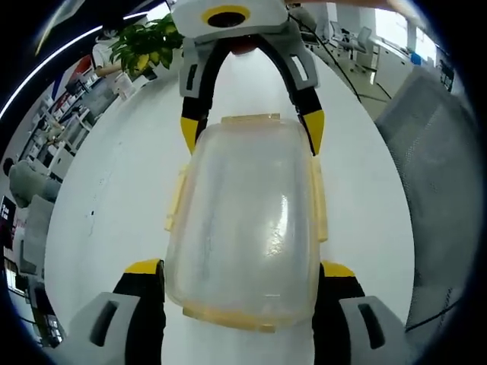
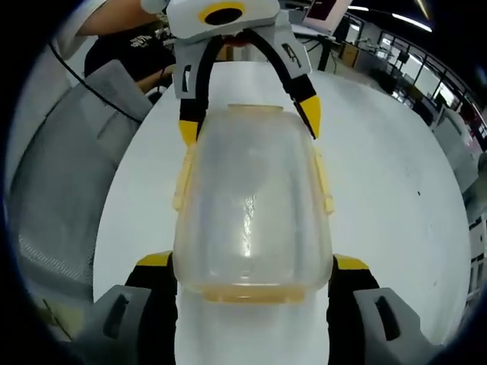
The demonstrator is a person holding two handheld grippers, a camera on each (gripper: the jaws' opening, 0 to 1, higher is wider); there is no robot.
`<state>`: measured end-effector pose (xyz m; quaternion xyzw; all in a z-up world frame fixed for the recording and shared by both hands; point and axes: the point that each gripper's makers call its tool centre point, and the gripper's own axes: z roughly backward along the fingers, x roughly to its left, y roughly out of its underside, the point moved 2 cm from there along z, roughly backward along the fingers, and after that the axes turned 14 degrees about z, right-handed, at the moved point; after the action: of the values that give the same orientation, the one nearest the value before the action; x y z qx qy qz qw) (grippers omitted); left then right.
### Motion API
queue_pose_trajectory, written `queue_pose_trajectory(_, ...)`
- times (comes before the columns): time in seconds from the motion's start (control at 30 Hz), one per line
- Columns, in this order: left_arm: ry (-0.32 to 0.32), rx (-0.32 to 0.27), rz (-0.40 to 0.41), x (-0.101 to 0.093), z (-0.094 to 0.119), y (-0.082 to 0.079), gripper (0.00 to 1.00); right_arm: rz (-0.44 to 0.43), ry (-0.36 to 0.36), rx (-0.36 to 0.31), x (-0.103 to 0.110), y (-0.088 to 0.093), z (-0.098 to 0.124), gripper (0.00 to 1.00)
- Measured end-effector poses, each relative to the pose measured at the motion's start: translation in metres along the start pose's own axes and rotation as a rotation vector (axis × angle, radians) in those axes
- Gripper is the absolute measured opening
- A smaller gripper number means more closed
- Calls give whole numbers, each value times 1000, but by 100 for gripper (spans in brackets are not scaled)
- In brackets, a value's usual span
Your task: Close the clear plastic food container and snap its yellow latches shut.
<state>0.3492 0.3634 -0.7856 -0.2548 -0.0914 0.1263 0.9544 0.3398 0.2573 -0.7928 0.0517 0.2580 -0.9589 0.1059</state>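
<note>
Clear plastic, with the lid on, is what the food container [image 1: 245,220] is made of; in the left gripper view it is seen lying on the white bench [image 1: 114,205] between the spread jaws of the left tool [image 1: 242,268], whose yellow tips flank its near end. Whether the tips touch it cannot be told. Pale yellow latches [image 1: 176,199] are seen along its sides. At the far end, the right tool [image 1: 251,129] is held facing, its jaws apart beside the corners. A potted plant [image 1: 144,42] stands beyond.

In the right gripper view, the container [image 2: 251,209] lies between the open right tool [image 2: 253,265], with the left tool [image 2: 249,122] opposite. A grey chair [image 2: 68,190] stands beside the bench [image 2: 388,182].
</note>
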Motion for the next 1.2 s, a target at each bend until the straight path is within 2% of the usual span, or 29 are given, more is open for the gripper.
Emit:
queue_pose_trajectory(0.17, -2, -7, 13, 25, -7, -7, 77, 10, -7, 9, -27, 8, -1, 79)
queue_pose_trajectory(0.37, 2, 0, 4, 56, -14, -13, 77, 2, 6, -13, -57, 14, -2, 79)
queue_pose_trajectory(0.57, -2, 7, 4, 73, -19, -18, 77, 5, 13, -28, -76, 18, -2, 79)
queue_pose_trajectory(0.73, -22, 11, -19, 78, -23, -18, 78, 5, 18, -36, -83, 20, -1, 79)
queue_pose_trajectory(1.07, -34, 20, -30, 78, -22, -20, 78, 25, 24, 13, -82, 21, -2, 80)
queue_pose_trajectory(1.2, -27, -9, -26, 78, -21, -20, 78, 37, 39, 33, -82, 23, -3, 81)
